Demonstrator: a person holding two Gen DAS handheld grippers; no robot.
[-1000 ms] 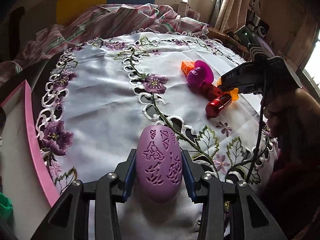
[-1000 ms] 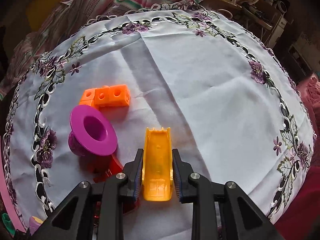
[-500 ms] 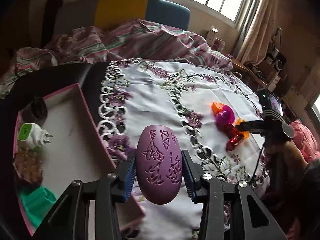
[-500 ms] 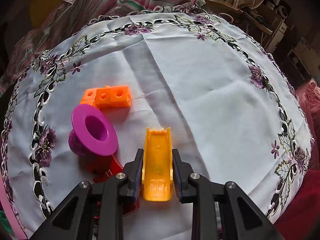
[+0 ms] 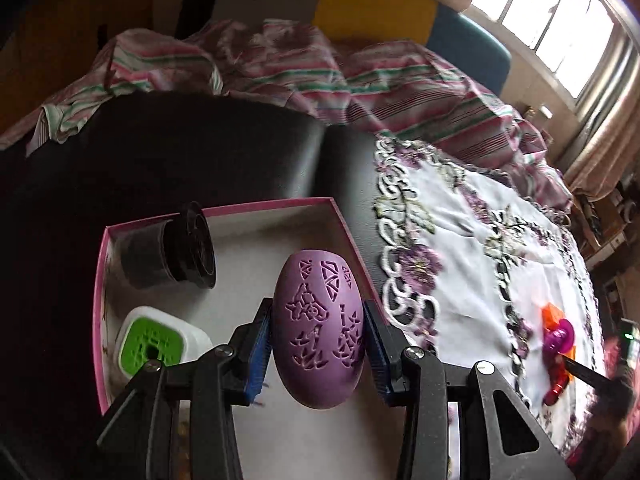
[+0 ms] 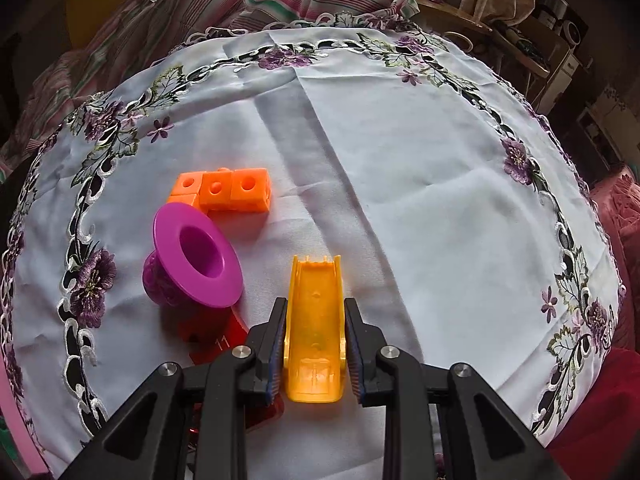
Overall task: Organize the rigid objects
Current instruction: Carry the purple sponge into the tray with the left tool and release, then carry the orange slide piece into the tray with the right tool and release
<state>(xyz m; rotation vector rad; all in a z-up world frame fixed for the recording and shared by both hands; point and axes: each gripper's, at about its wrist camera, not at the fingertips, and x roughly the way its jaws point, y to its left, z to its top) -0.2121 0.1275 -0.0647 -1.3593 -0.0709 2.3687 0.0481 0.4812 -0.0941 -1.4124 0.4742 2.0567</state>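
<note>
My left gripper (image 5: 318,350) is shut on a purple egg-shaped piece (image 5: 319,326) with cut-out patterns, held above the pink-rimmed box (image 5: 276,203). Inside that box lie a black cylinder (image 5: 168,250) and a white and green plug-like device (image 5: 154,346). In the right wrist view my right gripper (image 6: 316,354) is shut on an orange slide-shaped toy (image 6: 316,328) over the white embroidered cloth (image 6: 400,160). Left of it sit a magenta hat-shaped toy (image 6: 192,258), joined orange cubes (image 6: 226,190) and a red flat piece (image 6: 212,334) partly under the fingers.
A striped pink blanket (image 5: 320,68) is heaped behind the table. Dark tabletop (image 5: 168,152) shows beyond the box. Shelves and clutter (image 6: 552,20) stand at the far right. The cloth's right half carries only embroidery. A red cushion (image 6: 616,220) lies at the right edge.
My left gripper has swung left with the purple egg, from over the embroidered cloth to above the pink-rimmed box. The right gripper and its orange slide have stayed put.
</note>
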